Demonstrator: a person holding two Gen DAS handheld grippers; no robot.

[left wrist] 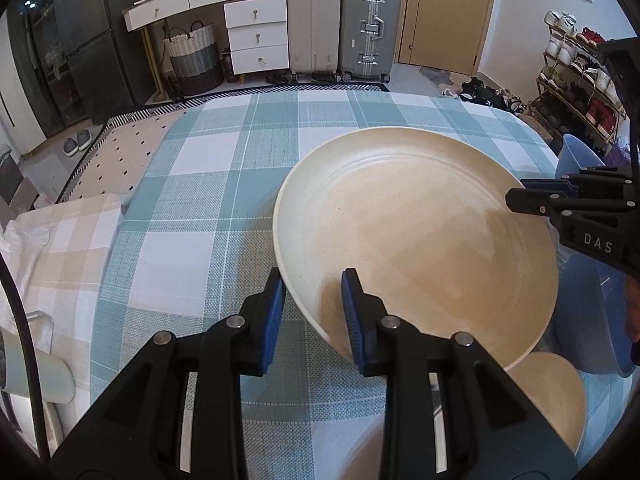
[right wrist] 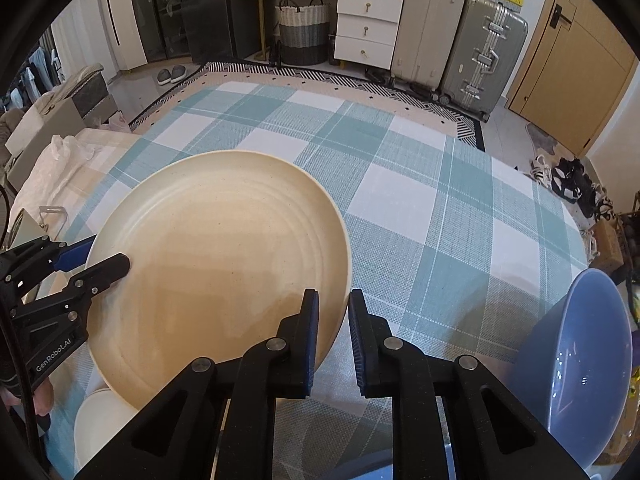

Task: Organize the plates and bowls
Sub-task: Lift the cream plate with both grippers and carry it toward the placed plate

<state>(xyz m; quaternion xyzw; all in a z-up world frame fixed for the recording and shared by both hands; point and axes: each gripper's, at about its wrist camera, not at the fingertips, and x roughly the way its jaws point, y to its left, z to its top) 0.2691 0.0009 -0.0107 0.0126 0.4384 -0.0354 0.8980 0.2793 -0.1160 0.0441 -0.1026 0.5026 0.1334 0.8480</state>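
Cream ceramic fills both views: a wide, shallow plate is held off the counter by both grippers at once. The left gripper has its blue-padded fingers closed across the plate's near-left rim, one pad inside the dish and one beneath it. The right gripper pinches the opposite rim; its fingers are drawn almost together, with only the thin edge of the plate between them. The plate tilts slightly and hangs above the counter's near edge, over the checked teal-and-white cloth.

Beneath and just beside it, toward the near edge, sits another cream piece, partly hidden by the held plate; whether it is a bowl or a smaller plate cannot be told. A blue bowl stands near the counter's right edge, and in the left wrist view more blue ware shows behind the plate on that same side, though how many pieces are nested there is unclear.

Judging by this, the sorting is only partly done: the blue ware seems gathered at the right, the big plate is in transit, and it has not yet been set down. The rest of the counter, out to its far edge, carries no dishes. Left to do, most likely: set this plate down where it belongs and stack the cream pieces together.
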